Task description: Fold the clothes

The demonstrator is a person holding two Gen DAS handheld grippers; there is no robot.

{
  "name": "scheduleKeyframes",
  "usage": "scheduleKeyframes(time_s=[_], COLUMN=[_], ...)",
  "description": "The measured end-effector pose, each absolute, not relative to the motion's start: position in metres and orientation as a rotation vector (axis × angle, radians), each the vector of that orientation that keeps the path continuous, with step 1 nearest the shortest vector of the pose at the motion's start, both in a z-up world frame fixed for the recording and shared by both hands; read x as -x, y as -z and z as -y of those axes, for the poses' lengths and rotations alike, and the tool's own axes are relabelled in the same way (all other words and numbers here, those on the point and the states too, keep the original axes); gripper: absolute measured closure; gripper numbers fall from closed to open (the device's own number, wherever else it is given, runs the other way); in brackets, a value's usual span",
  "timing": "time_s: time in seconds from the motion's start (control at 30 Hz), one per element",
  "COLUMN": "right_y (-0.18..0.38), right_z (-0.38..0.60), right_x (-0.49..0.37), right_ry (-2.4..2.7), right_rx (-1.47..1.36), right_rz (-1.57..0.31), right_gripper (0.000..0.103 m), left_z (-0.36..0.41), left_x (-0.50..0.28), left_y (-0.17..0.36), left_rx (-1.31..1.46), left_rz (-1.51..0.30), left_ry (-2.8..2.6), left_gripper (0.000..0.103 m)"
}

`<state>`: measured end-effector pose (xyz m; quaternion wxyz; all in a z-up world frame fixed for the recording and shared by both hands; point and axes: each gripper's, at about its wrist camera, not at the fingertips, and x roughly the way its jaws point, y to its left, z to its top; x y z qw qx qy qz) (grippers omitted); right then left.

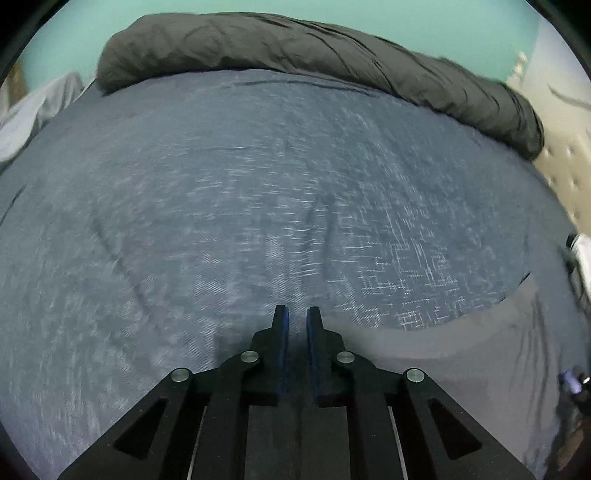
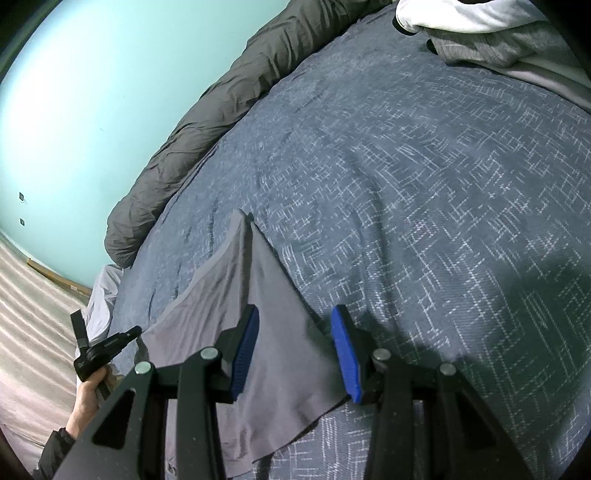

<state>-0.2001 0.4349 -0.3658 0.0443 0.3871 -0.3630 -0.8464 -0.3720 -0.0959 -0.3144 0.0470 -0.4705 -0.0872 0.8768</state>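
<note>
A grey garment (image 2: 255, 332) lies flat on the blue patterned bedspread (image 2: 424, 184), near the bed's edge. My right gripper (image 2: 295, 325) is open, its blue pads straddling the garment just above it, holding nothing. In the left wrist view the same grey garment (image 1: 480, 350) lies at the lower right. My left gripper (image 1: 297, 314) hovers over the bedspread (image 1: 258, 203) left of the garment, jaws nearly closed with a narrow gap and nothing between them. The left gripper also shows in the right wrist view (image 2: 103, 347), held in a hand beside the bed.
A rolled dark grey duvet (image 1: 295, 48) lies along the far side by the turquoise wall (image 2: 92, 110). A pile of white and grey clothes (image 2: 498, 33) sits at the bed's far corner. A pale sheet (image 1: 33, 110) hangs at the left; carpet (image 2: 33, 314) lies below.
</note>
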Motion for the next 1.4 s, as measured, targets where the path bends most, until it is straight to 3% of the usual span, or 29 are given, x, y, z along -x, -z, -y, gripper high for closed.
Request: scheduleKeyframes(time_s=[0.23, 0.37, 0.87, 0.97, 1.0, 1.03, 1.07, 1.4], right_y=[0.364, 0.362, 0.374, 0.378, 0.379, 0.380, 0.381, 0.356], right_z=[-0.435, -0.432, -0.427, -0.425, -0.426, -0.426, -0.427, -0.447], right_x=[0.199, 0.198, 0.191, 0.190, 0.189, 0.188, 0.187, 0.169], right_ry=[2.576, 2.571, 2.516, 2.502, 2.506, 2.510, 2.514, 2.578], right_rx=[-1.185, -1.197, -1.324, -1.342, -1.346, -1.351, -1.355, -1.250], right_rz=[1.106, 1.084, 1.048, 1.035, 1.033, 1.032, 1.030, 1.036], right_gripper=[0.062, 0.062, 0.061, 0.079, 0.088, 0.094, 0.099, 0.103], left_z=[0.131, 0.139, 0.134, 0.128, 0.125, 0.123, 0.121, 0.122], left_x=[0.307, 0.264, 0.200, 0.196, 0.195, 0.194, 0.193, 0.173], left_y=[0.320, 0.333, 0.360, 0.359, 0.359, 0.359, 0.358, 0.323], left_rx=[1.464, 1.501, 1.551, 1.560, 1.562, 1.563, 1.564, 1.490], left_rz=[0.469, 0.555, 0.678, 0.642, 0.622, 0.607, 0.595, 0.506], left_ry=[-2.599, -2.545, -2.453, -2.441, -2.436, -2.435, -2.437, -2.503], left_gripper=[0.085, 0.073, 0.073, 0.077, 0.083, 0.099, 0.101, 0.101])
